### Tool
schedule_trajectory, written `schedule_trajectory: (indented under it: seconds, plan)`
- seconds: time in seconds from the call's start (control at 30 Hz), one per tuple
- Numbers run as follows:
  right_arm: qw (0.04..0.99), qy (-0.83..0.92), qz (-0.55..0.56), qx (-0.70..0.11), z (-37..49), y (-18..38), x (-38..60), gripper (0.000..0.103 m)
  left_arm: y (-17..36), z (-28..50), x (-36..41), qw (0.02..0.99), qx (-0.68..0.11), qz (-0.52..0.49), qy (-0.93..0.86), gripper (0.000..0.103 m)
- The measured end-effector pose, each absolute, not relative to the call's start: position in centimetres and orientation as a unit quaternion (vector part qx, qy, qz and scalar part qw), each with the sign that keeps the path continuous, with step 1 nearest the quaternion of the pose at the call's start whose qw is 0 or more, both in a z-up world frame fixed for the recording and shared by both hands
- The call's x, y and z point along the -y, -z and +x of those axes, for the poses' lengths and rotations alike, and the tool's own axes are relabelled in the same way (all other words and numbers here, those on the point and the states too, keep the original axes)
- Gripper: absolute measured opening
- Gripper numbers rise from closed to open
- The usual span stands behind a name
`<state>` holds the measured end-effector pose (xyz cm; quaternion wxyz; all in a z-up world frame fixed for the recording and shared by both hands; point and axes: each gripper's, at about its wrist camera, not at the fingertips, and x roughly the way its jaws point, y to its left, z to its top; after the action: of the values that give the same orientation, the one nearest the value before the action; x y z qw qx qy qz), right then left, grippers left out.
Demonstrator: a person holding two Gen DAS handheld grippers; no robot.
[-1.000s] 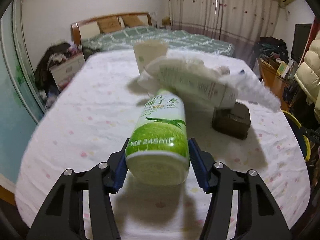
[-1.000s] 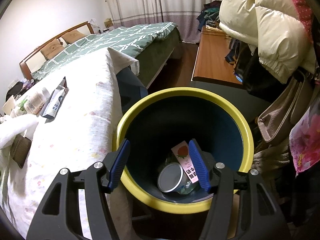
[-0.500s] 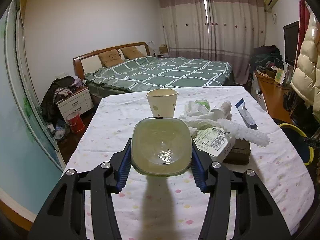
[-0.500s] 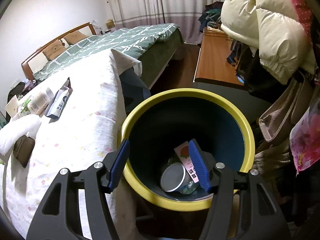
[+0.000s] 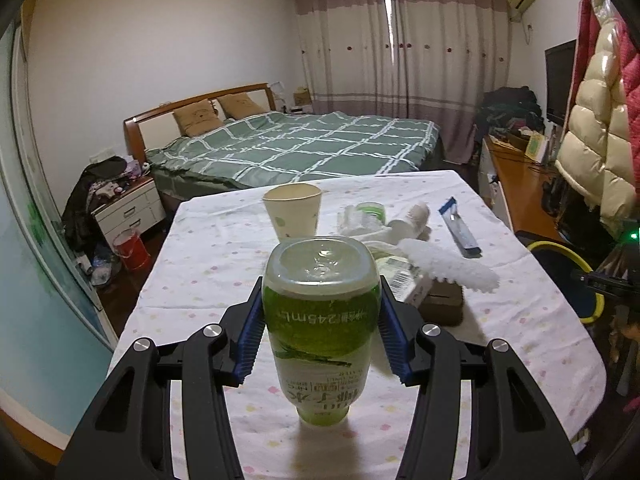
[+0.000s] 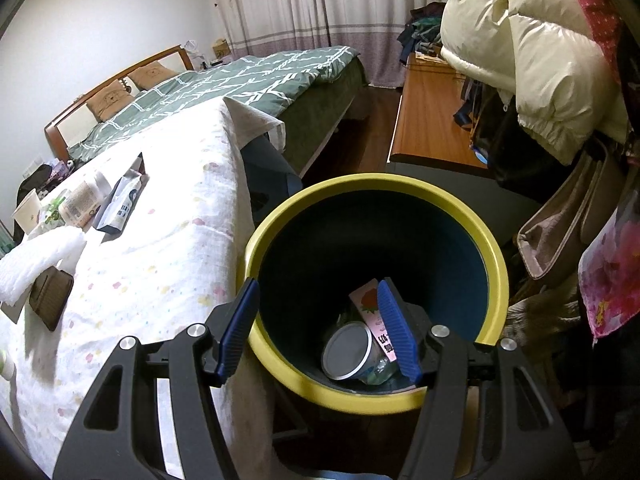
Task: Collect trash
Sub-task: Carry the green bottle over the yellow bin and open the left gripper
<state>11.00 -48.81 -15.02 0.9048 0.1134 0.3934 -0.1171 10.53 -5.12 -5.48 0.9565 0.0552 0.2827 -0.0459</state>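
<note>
My left gripper (image 5: pixel 320 328) is shut on a green drink bottle (image 5: pixel 320 320) and holds it upside down, base up, above the table (image 5: pixel 200 264). Beyond it on the table lie a paper cup (image 5: pixel 292 216), crumpled plastic bottles (image 5: pixel 384 220), a white foam strip (image 5: pixel 448 270), a blue wrapper (image 5: pixel 460 228) and a brown wallet (image 5: pixel 440 304). My right gripper (image 6: pixel 318 328) is open and empty over the yellow-rimmed bin (image 6: pixel 496 272). A can (image 6: pixel 346 350) and a pink carton (image 6: pixel 374 320) lie inside the bin. The bin rim also shows in the left wrist view (image 5: pixel 560 250).
The bin stands on the floor next to the table's right edge. A wooden desk (image 6: pixel 432 120) and hanging coats (image 6: pixel 520 48) crowd the right side. A green bed (image 5: pixel 300 148) lies behind the table. A nightstand (image 5: pixel 128 208) stands at the left.
My left gripper has lifted the green bottle off the table and tipped it from lying flat to upside down. My right gripper has stayed open over the bin, shifting slightly.
</note>
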Motion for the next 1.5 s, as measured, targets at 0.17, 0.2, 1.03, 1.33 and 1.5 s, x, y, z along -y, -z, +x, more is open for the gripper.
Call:
schedule_trajectory:
  seconds: [0.17,0.2,1.03,1.33,1.5]
  plan:
    - [0.908,0.119,0.113,-0.386,10.0,14.5,48.9,0.058,4.8,9.8,6.6,0.954,-0.284,0.057,0.076,0.052]
    - [0.909,0.12,0.113,-0.383,9.7,14.3,48.9,0.058,4.7,9.7,7.0,0.954,-0.284,0.056,0.082,0.052]
    - [0.915,0.17,0.14,-0.338,2.9,12.0,54.2,0.058,0.4,13.9,27.1,0.901,-0.287,0.072,0.316,0.052]
    - [0.909,0.182,0.154,-0.343,2.1,13.2,56.1,0.058,2.7,16.8,37.3,0.882,-0.297,0.094,0.353,0.052]
    - [0.906,0.187,0.159,-0.345,1.8,13.7,57.0,0.058,5.9,18.4,41.4,0.87,-0.325,0.109,0.356,0.052]
